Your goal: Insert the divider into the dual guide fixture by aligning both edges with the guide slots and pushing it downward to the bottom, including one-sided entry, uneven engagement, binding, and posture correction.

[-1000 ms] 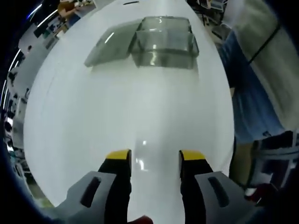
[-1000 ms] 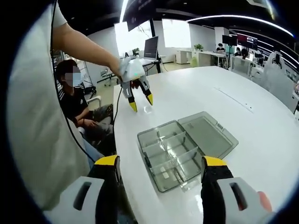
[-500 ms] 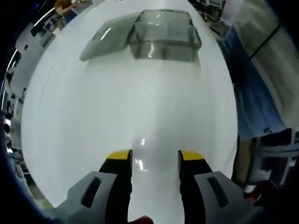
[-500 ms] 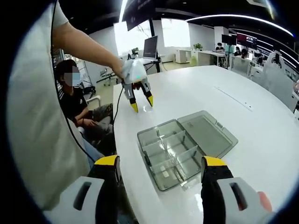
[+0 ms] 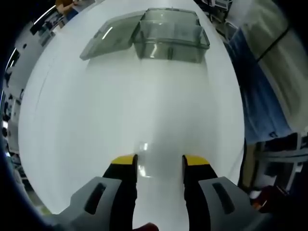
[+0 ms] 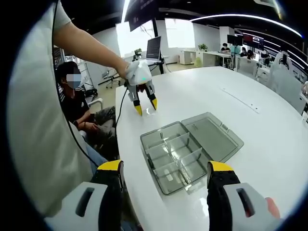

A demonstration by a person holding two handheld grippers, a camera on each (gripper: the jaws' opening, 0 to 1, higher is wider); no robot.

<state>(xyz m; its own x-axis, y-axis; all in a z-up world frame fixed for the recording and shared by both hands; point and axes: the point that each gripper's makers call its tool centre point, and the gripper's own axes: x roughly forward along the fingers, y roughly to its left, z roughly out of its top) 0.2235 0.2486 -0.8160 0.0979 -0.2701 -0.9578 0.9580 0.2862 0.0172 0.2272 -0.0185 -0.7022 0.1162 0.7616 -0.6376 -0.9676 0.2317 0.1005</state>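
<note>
A clear grey compartment box [image 6: 171,159] lies on the white table [image 6: 269,144], its lid [image 6: 211,137] folded open flat beside it and clear dividers standing inside. In the left gripper view the box [image 5: 171,33] and lid [image 5: 110,36] sit at the far end of the table. My left gripper [image 5: 159,161] points down at the table, open, with a faint clear glinting piece [image 5: 142,166] on the surface between its yellow tips; I cannot tell what it is. The right gripper view shows that left gripper [image 6: 146,107] beyond the box. My right gripper [image 6: 166,166] hovers open over the box's near end.
A seated person in black [image 6: 77,106] is beside the table's left edge. The white sleeve and arm [image 6: 86,45] of the person holding the grippers fill the left side. A monitor [image 6: 155,48] stands at the table's far end. Blue-clad legs [image 5: 260,96] are off the table edge.
The left gripper has dropped a little closer to the table and its jaw gap has narrowed slightly. The right gripper and the box have stayed put.
</note>
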